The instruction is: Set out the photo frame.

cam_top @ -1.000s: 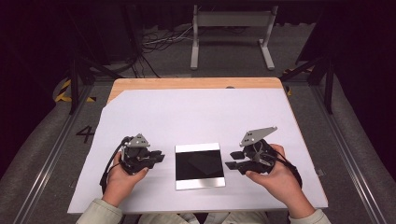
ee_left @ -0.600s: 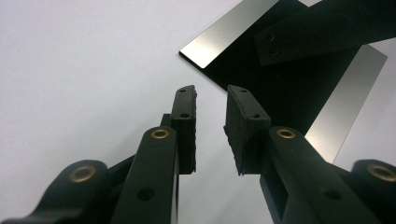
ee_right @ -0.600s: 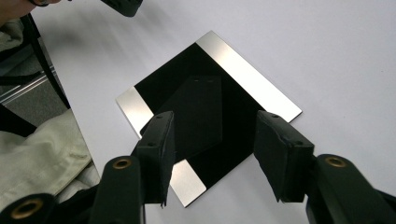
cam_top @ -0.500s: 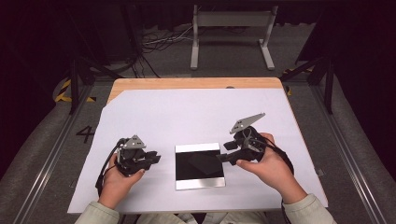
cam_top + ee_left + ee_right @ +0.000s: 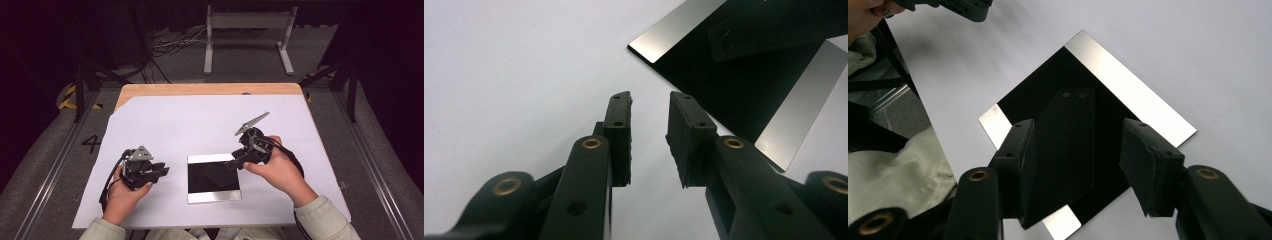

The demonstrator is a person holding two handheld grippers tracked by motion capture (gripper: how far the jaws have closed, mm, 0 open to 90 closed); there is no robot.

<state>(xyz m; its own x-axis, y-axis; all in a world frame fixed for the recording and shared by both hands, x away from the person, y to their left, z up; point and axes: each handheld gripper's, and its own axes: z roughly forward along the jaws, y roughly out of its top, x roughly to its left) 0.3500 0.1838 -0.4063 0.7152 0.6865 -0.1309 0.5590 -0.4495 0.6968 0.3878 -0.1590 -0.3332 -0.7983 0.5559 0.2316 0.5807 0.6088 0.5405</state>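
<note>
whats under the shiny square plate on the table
The mirror plate lies flat on the white sheet that covers the wooden table. What lies directly beneath it is covered.

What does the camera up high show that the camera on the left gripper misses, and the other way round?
High view alone: both hands, the left gripper beside the shiny plate, the right gripper over the plate's right edge, the whole white sheet, the wooden table edge and floor cables.

Left gripper view alone: its two black pads close up, apart, with nothing between them.

Both: the plate, dark in the middle with bright strips on two sides, lying flat on the sheet.
</note>
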